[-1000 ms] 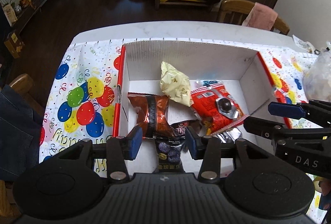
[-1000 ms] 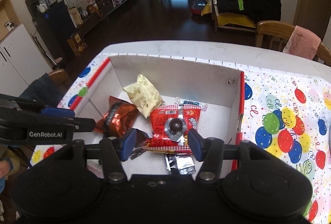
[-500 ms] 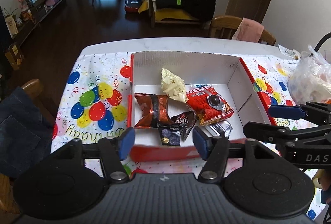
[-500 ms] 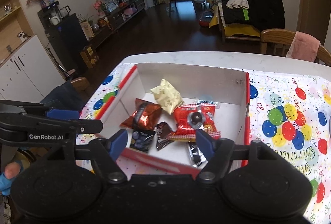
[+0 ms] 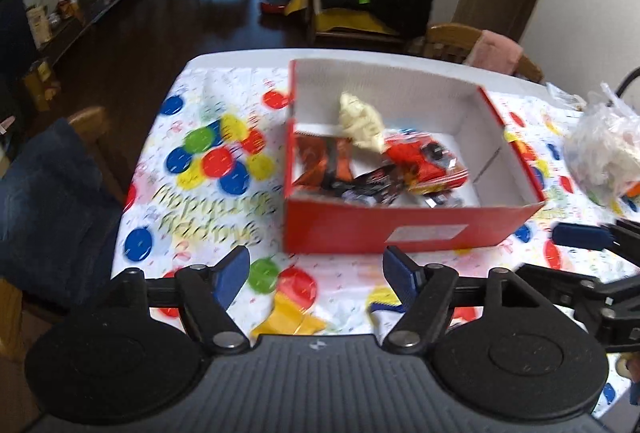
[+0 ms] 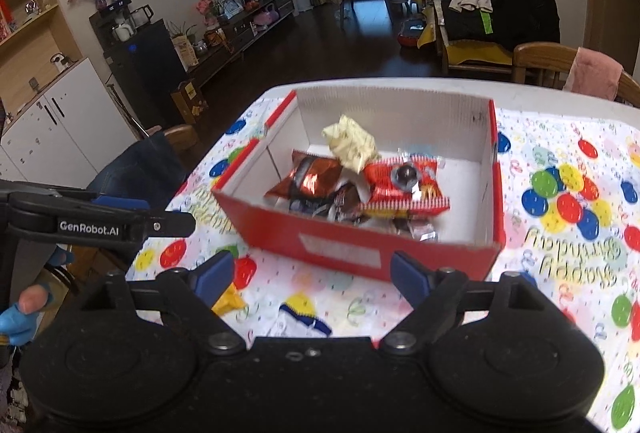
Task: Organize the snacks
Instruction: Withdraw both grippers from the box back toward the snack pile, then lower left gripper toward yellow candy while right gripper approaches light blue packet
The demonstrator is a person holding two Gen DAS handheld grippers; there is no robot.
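On the balloon-print tablecloth sits the red box, white inside, with both grippers held off its near wall. The left gripper and the right gripper have just been opening their jaws; both now stand apart with nothing between them. I take this for the gap between two picks: what went in is released, and more waits on the cloth. A yellow packet and a blue-edged packet lie just in front of the grippers, near the box but outside it, so the next move calls for dropping onto one of them, closing on its crinkly edge, and lifting it over the wall.

Inside the box the snacks lie in a loose heap toward the near side: a pale yellow wrapper on top, a brown foil bag, a red packet, and some dark small ones I cannot make out. A clear plastic bag stands well off to the right.
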